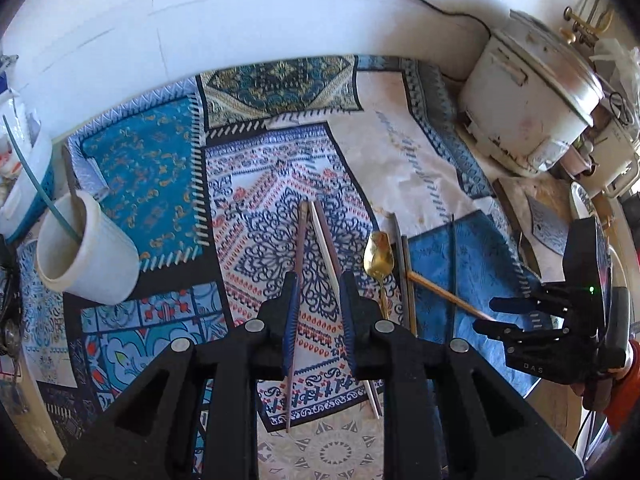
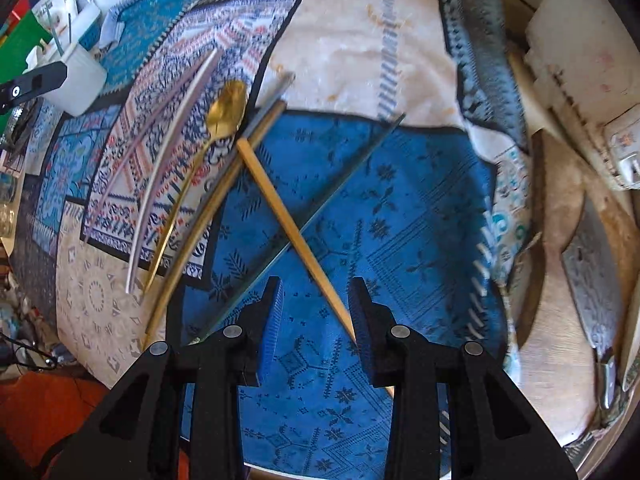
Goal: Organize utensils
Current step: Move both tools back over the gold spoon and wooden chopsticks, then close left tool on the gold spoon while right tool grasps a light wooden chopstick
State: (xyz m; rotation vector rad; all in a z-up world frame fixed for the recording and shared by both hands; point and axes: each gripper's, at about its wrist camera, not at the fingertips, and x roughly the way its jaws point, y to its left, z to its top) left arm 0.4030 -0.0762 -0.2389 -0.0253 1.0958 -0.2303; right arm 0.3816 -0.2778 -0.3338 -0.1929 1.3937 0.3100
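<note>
Left wrist view
Left claw (image 1: pixel 319 292): jaws stand apart with nothing gripped, hanging over the patterned cloth (image 1: pixel 168 168) on the counter
Pinkish chopsticks (image 1: pixel 316 248): a pair on the cloth, running between and under the claw's fingers; whether the pads touch them is hard to tell, and their near parts are partly covered by the claw body
White cup (image 1: pixel 92 252): far left of the gold spoon, tipped toward the lens, with a thin green stick and a dark handle standing in it; its contents are otherwise unreadable
Gold spoon (image 1: pixel 378 256): just right of the pinkish chopsticks, its handle cut off behind the claw
Dark chopsticks (image 1: pixel 404 272): just right of the gold spoon, lower ends hidden
Right claw (image 1: pixel 486 314): right of the gold spoon, seen side-on, so its opening is unclear here

Right wrist view
Right claw (image 2: pixel 316 308): jaws parted, empty, above the blue patch of cloth
Wooden chopstick (image 2: pixel 288 220): right of the gold spoon (image 2: pixel 226 110), slanting down to the claw's right finger, its tip hidden behind it
Cleaver (image 2: pixel 596 284): far right of the spoon on a board, blurred
</note>
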